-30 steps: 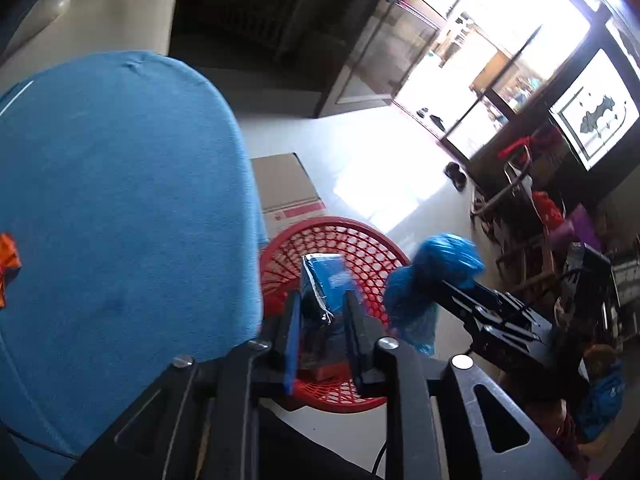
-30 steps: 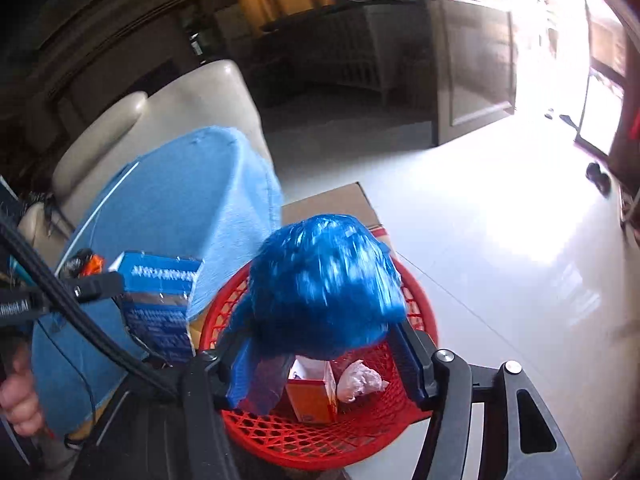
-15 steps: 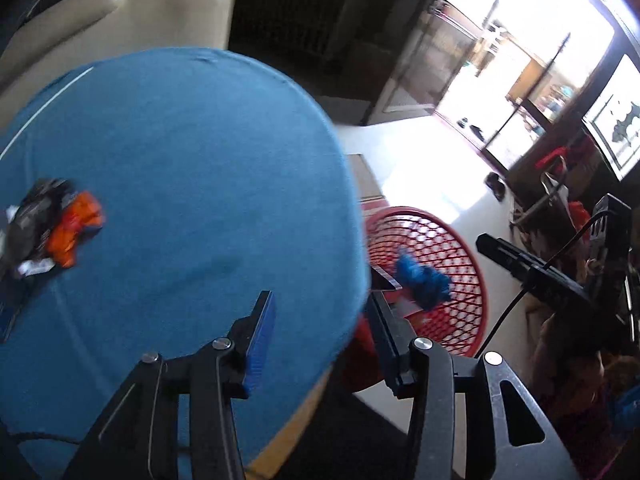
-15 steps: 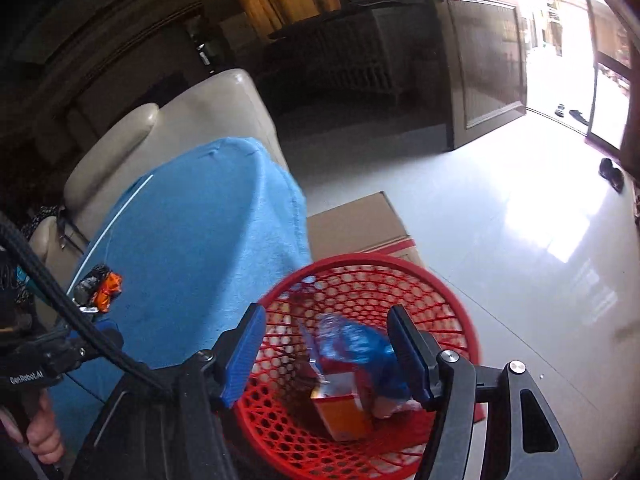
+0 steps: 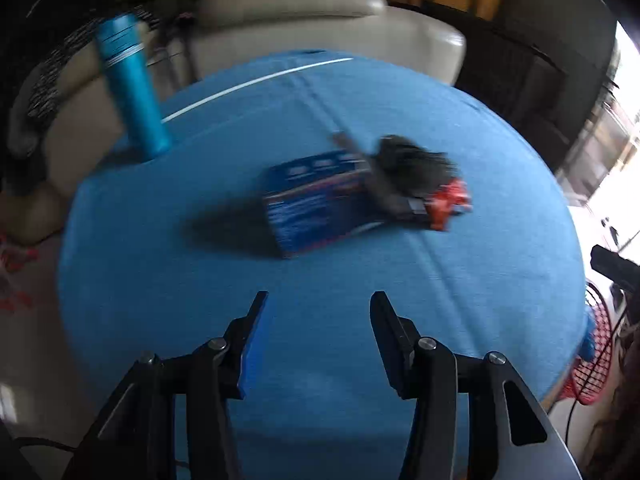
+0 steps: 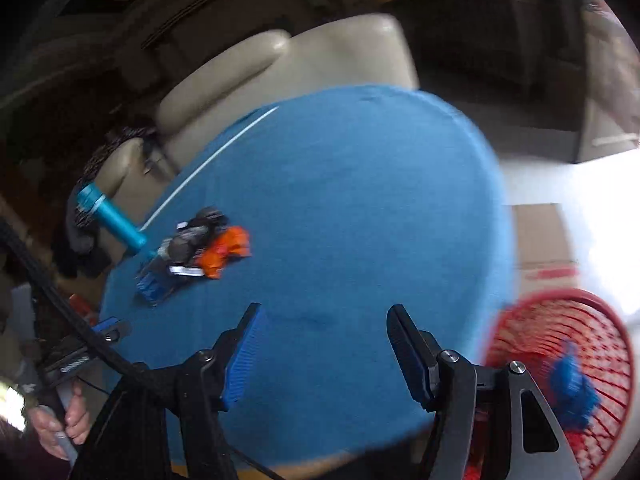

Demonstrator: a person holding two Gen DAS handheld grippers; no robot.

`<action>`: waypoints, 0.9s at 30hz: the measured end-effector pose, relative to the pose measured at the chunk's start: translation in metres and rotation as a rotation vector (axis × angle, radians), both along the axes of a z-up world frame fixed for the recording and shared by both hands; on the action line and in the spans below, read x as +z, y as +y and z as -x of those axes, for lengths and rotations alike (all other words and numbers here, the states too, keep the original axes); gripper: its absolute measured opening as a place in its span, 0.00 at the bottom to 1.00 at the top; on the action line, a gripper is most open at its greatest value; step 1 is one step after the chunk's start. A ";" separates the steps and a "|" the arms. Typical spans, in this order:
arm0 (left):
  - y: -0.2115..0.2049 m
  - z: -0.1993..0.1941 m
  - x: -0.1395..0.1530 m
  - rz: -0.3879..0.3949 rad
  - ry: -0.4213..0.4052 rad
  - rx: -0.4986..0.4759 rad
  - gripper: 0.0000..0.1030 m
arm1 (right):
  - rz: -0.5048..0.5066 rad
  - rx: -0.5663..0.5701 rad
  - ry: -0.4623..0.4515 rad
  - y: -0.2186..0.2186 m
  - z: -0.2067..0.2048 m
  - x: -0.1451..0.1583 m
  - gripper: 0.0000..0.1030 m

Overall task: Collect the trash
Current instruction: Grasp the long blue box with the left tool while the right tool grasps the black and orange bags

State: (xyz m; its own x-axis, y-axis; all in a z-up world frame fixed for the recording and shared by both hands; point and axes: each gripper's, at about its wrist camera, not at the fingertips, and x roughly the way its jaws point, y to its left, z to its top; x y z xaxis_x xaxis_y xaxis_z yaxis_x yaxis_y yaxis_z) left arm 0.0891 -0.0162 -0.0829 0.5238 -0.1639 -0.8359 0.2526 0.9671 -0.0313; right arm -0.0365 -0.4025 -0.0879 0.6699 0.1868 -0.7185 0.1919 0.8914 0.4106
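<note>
On the round table with a blue cloth (image 5: 180, 320) lies a pile of trash: a blue box (image 5: 316, 208), a dark crumpled wrapper (image 5: 408, 168) and an orange-red wrapper (image 5: 448, 204). My left gripper (image 5: 320, 296) hangs over the cloth short of the pile, its jaws opening with nothing between them. My right gripper (image 6: 324, 307) is open and empty above the table's near side. The right wrist view shows the orange wrapper (image 6: 228, 252) to the left. The red mesh basket (image 6: 560, 320) stands on the floor at the right with a blue bag (image 6: 572, 392) inside.
A tall blue bottle (image 5: 134, 84) stands at the table's far left edge. A beige sofa (image 5: 320, 20) is behind the table. A cardboard box (image 6: 544, 236) lies on the floor beyond the basket. A person's hand (image 6: 64, 420) grips the left tool.
Both grippers dropped their loads, the blue carton and the blue bag, into the basket. Both then swung left from the basket to over the table, and the left jaws widened.
</note>
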 end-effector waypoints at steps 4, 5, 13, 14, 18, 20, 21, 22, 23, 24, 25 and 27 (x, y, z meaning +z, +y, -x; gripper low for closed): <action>0.042 -0.007 -0.003 0.011 -0.003 0.092 0.50 | -0.053 0.089 0.010 0.037 -0.053 0.000 0.64; 0.048 -0.007 -0.004 0.013 -0.007 0.104 0.50 | -0.052 0.105 0.010 0.045 -0.064 -0.001 0.64; 0.065 -0.018 -0.004 0.019 -0.048 0.079 0.54 | -0.221 0.073 0.165 0.074 -0.149 -0.046 0.45; 0.065 -0.023 -0.001 0.026 -0.062 0.061 0.55 | -0.236 0.055 0.182 0.075 -0.158 -0.051 0.45; 0.056 -0.051 0.008 0.067 -0.103 -0.031 0.66 | -0.272 0.000 0.244 0.079 -0.182 -0.061 0.46; 0.046 -0.067 0.010 0.084 -0.117 -0.093 0.68 | -0.270 -0.040 0.256 0.082 -0.193 -0.062 0.47; 0.040 -0.075 0.010 0.090 -0.111 -0.125 0.71 | -0.265 -0.044 0.260 0.084 -0.196 -0.062 0.49; 0.033 -0.085 0.009 0.106 -0.092 -0.167 0.73 | -0.243 -0.045 0.278 0.088 -0.204 -0.063 0.51; 0.026 -0.092 0.007 0.122 -0.070 -0.206 0.75 | -0.224 -0.041 0.292 0.091 -0.208 -0.064 0.52; 0.019 -0.099 0.004 0.129 -0.053 -0.241 0.75 | -0.198 -0.037 0.286 0.095 -0.212 -0.063 0.53; 0.010 -0.106 0.001 0.121 -0.040 -0.269 0.75 | -0.181 -0.028 0.290 0.099 -0.215 -0.063 0.54; -0.006 -0.115 -0.006 0.106 -0.032 -0.318 0.75 | -0.151 -0.013 0.283 0.106 -0.219 -0.062 0.52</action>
State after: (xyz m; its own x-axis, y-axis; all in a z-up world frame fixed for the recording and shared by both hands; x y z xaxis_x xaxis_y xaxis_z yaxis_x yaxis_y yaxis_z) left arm 0.2040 -0.0222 -0.0887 0.4577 -0.4087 -0.7896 0.5438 0.8313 -0.1151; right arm 0.1828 -0.2961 -0.1503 0.4508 0.2986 -0.8412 0.3278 0.8211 0.4672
